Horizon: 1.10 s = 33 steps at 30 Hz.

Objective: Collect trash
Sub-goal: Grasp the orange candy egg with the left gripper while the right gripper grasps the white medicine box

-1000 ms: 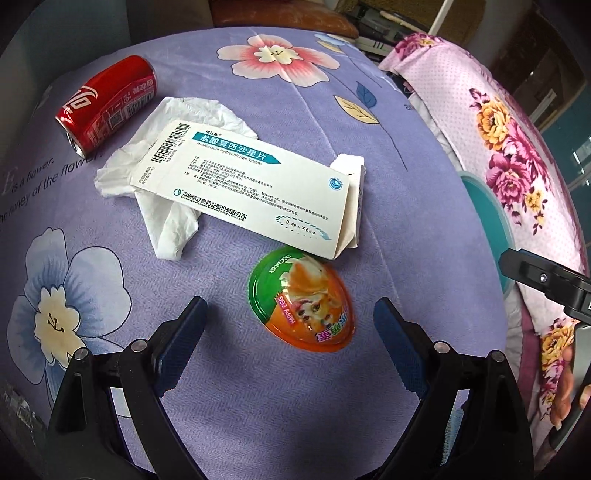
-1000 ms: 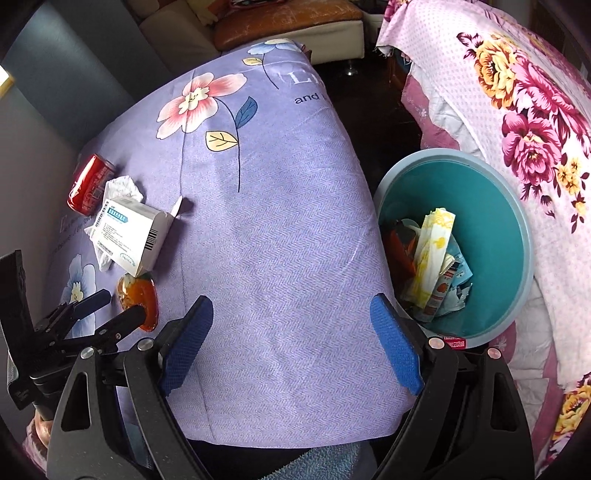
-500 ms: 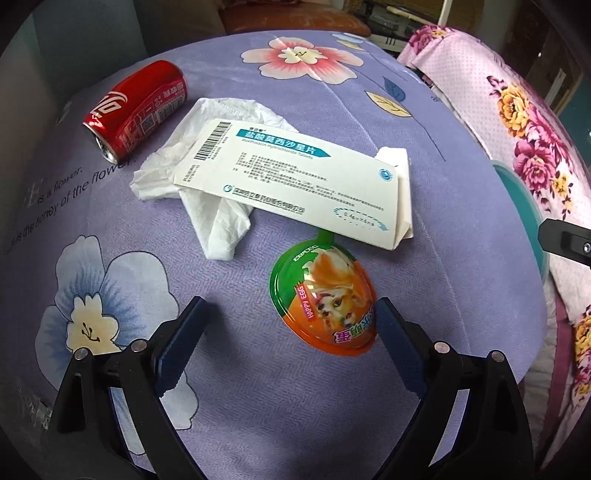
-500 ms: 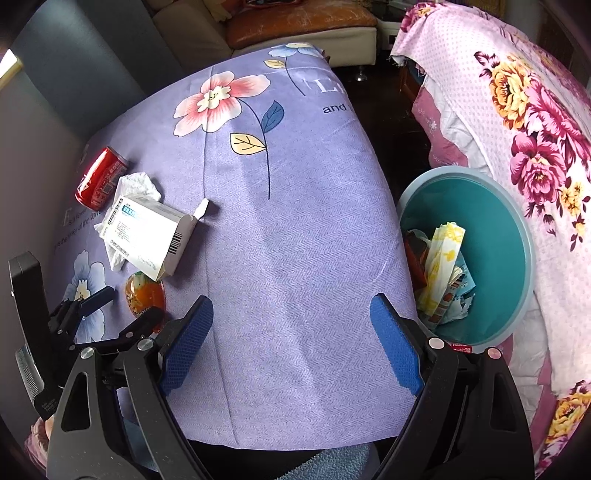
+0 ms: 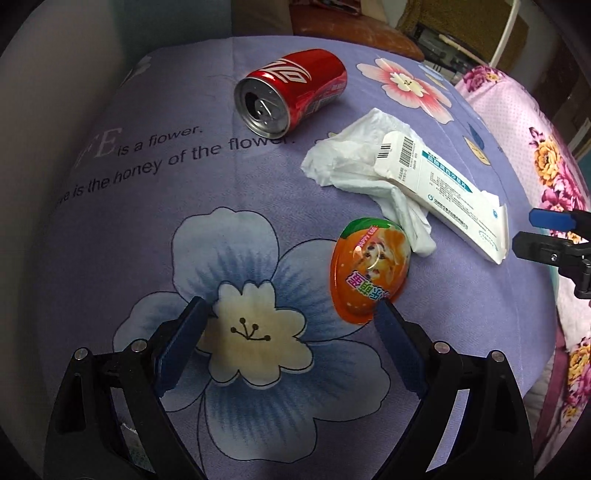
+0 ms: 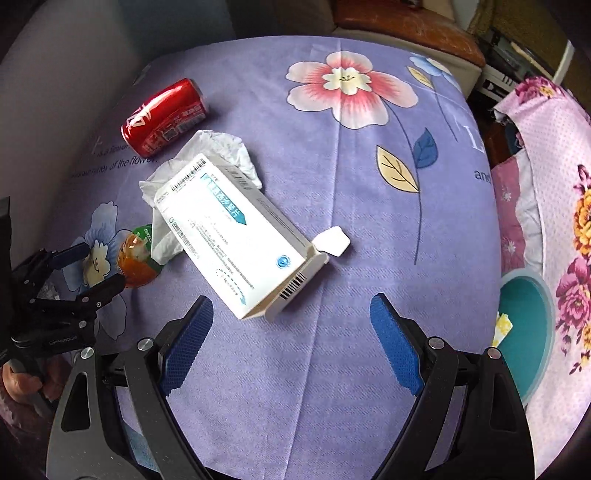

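On the purple flowered cloth lie a red soda can (image 5: 291, 90) on its side, a crumpled white tissue (image 5: 351, 158), a white medicine box (image 5: 439, 184) resting partly on the tissue, and an orange egg-shaped package (image 5: 369, 267). My left gripper (image 5: 291, 343) is open over a printed blue flower, with the egg package just beyond its right finger. My right gripper (image 6: 291, 332) is open just in front of the medicine box (image 6: 236, 236), whose end flap hangs loose. The can (image 6: 164, 116), the tissue (image 6: 218, 151) and the egg package (image 6: 136, 258) lie further left there. Nothing is held.
A teal bin (image 6: 532, 325) with wrappers in it stands off the cloth's right edge, beside a pink flowered bedspread (image 6: 561, 184). A brown cushioned seat (image 6: 406, 22) is behind the table. My left gripper's body and a hand (image 6: 18, 380) fill the left side of the right wrist view.
Both grippers have swung left across the cloth. The egg package has gone from between my left fingers to beside the right one. The bin slid to the right edge of the right view.
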Each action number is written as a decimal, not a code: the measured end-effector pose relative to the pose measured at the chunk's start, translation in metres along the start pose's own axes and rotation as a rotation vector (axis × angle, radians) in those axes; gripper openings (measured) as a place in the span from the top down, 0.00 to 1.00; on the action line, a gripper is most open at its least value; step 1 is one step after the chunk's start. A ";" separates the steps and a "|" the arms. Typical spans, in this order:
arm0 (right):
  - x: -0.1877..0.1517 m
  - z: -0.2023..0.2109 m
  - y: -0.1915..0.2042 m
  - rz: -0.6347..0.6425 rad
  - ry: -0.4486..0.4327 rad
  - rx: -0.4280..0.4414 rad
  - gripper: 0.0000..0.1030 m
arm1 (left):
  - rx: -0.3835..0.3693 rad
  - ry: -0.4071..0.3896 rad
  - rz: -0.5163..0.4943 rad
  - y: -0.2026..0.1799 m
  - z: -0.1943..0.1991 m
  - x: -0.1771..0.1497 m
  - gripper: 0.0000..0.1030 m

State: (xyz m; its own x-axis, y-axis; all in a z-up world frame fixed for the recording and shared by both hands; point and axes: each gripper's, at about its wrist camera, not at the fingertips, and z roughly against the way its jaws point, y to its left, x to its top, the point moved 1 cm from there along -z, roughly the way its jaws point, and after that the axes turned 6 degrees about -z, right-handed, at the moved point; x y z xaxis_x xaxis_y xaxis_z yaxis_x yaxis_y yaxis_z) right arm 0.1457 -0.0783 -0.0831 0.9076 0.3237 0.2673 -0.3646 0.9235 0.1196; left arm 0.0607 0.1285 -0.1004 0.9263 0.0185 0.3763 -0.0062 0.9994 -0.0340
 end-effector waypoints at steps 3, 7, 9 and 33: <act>0.016 -0.016 0.021 0.090 0.048 0.012 0.20 | -0.013 -0.003 -0.006 0.007 0.002 -0.001 0.11; 0.032 -0.032 0.037 0.202 0.079 -0.019 0.14 | -0.042 -0.006 -0.028 0.009 0.002 -0.002 0.11; 0.039 -0.040 0.040 0.225 0.110 -0.003 0.14 | -0.051 -0.009 -0.035 0.011 0.002 -0.002 0.11; 0.022 -0.033 0.017 0.075 0.083 0.054 0.38 | -0.094 -0.003 -0.169 -0.018 -0.006 0.014 0.11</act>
State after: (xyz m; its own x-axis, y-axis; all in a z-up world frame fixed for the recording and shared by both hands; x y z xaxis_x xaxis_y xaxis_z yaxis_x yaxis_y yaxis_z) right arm 0.1667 -0.0491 -0.1065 0.8906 0.4095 0.1980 -0.4409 0.8842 0.1542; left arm 0.0758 0.1104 -0.0999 0.9101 -0.1494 0.3864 0.1851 0.9811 -0.0568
